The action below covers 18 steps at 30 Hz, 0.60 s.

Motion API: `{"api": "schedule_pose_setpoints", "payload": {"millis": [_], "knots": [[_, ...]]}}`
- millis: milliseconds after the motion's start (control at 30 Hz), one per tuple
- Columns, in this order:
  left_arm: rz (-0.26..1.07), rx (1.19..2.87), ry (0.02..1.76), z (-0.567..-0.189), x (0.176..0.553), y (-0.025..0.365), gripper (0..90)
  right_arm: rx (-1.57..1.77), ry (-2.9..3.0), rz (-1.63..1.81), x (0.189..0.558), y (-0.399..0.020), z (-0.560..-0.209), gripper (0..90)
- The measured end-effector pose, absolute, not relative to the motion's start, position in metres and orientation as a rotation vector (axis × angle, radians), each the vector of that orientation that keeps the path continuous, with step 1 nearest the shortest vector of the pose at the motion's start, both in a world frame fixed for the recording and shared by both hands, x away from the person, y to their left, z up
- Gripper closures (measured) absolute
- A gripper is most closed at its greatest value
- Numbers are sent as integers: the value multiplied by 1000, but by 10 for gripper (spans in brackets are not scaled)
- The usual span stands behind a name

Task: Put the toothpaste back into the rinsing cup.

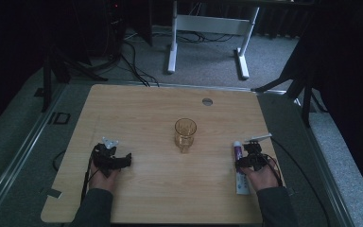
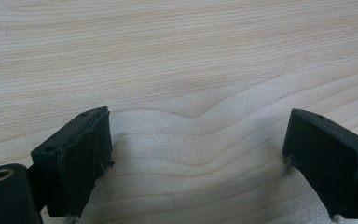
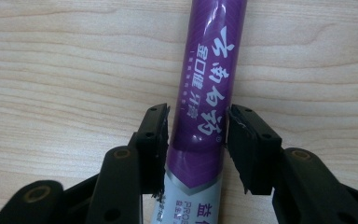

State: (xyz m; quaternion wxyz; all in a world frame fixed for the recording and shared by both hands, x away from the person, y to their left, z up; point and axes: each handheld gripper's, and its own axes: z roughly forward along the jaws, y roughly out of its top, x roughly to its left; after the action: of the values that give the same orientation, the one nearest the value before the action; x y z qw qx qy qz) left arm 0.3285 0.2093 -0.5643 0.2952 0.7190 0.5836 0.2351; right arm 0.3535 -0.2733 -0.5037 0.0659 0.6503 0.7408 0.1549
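A purple and white toothpaste tube (image 1: pixel 237 151) (image 3: pixel 209 70) lies flat near the table's right edge, its cap end pointing away from the person. My right gripper (image 1: pixel 242 163) (image 3: pixel 198 135) straddles it where purple meets white. Both black pads (image 3: pixel 156 135) touch the tube's sides, so the gripper is shut on it while the tube rests on the wood. My left gripper (image 1: pixel 125 161) (image 2: pixel 196 154) sits low over the table at the left. Its jaws stand wide apart, with bare wood between them.
An amber drinking glass (image 1: pixel 185 134) stands upright at the middle of the wooden table (image 1: pixel 146 109), between the two hands. A round grommet (image 1: pixel 207 101) sits near the far edge. White desk legs (image 1: pixel 172 52) and cables lie on the floor beyond.
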Motion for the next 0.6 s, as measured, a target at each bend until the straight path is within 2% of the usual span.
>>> {"api": "schedule_pose_setpoints", "payload": {"millis": [600], "knots": [[625,1914,1553,-564,329,209,82,1984,2242,416,357,-271,-515,555]]}}
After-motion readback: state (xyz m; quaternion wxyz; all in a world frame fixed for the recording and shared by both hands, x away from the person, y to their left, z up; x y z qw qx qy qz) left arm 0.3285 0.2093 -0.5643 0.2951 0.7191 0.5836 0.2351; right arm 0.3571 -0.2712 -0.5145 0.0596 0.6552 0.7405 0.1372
